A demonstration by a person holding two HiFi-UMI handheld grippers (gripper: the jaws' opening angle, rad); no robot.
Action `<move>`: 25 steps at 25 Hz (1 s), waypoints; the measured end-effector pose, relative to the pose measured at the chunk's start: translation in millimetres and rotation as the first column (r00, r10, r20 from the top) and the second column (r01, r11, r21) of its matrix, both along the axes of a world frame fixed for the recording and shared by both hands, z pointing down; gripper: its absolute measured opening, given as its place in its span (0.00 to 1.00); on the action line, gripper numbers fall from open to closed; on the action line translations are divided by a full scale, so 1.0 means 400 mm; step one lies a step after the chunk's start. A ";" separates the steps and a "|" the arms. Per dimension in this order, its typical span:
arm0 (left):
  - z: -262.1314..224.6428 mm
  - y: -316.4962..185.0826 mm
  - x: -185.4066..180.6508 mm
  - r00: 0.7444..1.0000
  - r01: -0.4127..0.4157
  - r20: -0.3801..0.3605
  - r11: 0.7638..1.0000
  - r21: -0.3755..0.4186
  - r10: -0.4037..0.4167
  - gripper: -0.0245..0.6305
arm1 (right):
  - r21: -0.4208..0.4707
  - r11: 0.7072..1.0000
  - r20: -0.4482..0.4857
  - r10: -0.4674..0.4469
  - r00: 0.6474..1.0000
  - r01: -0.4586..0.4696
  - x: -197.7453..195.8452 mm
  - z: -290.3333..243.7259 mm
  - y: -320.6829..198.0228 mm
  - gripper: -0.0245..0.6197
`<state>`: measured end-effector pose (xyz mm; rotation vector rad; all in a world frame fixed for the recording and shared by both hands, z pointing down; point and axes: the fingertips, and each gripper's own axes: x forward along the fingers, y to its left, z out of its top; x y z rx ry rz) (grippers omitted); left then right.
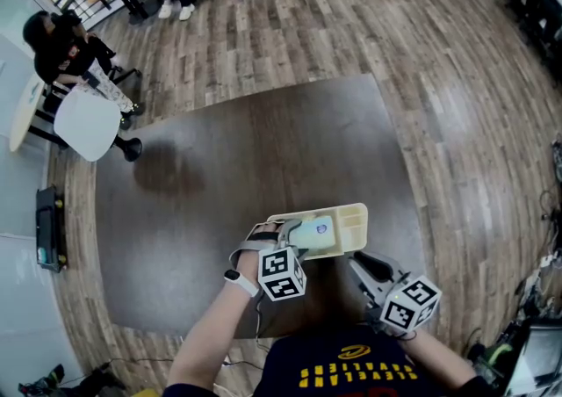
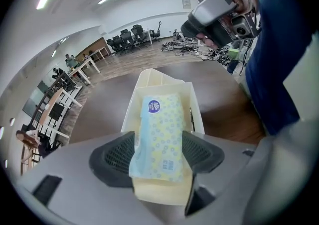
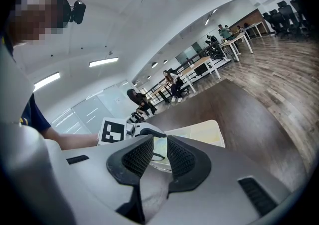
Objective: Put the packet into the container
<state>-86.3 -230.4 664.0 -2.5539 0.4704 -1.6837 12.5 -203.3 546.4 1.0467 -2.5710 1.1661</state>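
A pale blue and yellow patterned packet (image 2: 159, 134) lies lengthwise in the cream plastic container (image 2: 149, 82), which stands near the table's front edge (image 1: 356, 228). My left gripper (image 2: 158, 152) points steeply down over the container's near end. Its jaws stand wide on either side of the packet (image 1: 312, 230), and the pads do not visibly press on it. My right gripper (image 1: 358, 262) hovers just right of the container, pointing toward it. A narrow gap shows between its pads (image 3: 160, 152), with nothing in it. Through that gap I see the container (image 3: 199, 132).
The dark brown table (image 1: 246, 167) stands on a wooden floor. A white chair (image 1: 88, 123) and seated people (image 1: 61, 44) are at the far left. A dark flat device (image 1: 48, 228) lies on the floor to the left. Desks and office chairs (image 2: 129, 37) fill the room's background.
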 end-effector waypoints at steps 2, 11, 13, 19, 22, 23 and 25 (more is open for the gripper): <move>-0.008 0.002 -0.006 1.000 0.014 -0.008 1.000 -0.004 -0.014 0.47 | 0.000 1.000 0.000 -0.002 1.000 0.002 -0.003 -0.002 0.001 0.17; -0.067 0.008 -0.029 0.977 0.159 -0.137 0.987 -0.020 -0.161 0.47 | 0.004 1.000 -0.005 -0.021 1.000 0.021 -0.011 -0.008 0.017 0.17; -0.095 0.009 -0.030 0.962 0.204 -0.183 0.979 -0.016 -0.203 0.47 | 0.008 1.000 -0.007 -0.023 1.000 0.023 -0.009 -0.012 0.020 0.17; -0.176 0.042 -0.007 0.920 0.271 -0.294 0.963 0.002 -0.258 0.47 | 0.036 0.999 -0.038 -0.024 0.999 0.026 -0.009 -0.021 0.024 0.17; -0.221 0.066 0.018 0.888 0.301 -0.364 0.954 -0.006 -0.282 0.47 | 0.061 0.998 -0.063 -0.019 0.998 0.023 -0.013 -0.028 0.025 0.17; -0.235 0.075 0.025 0.874 0.310 -0.389 0.951 -0.012 -0.290 0.47 | 0.068 0.997 -0.071 -0.017 0.997 0.022 -0.016 -0.030 0.026 0.17; -0.262 0.093 0.040 0.845 0.329 -0.438 0.944 -0.029 -0.308 0.47 | 0.084 0.996 -0.082 -0.011 0.997 0.018 -0.021 -0.036 0.027 0.17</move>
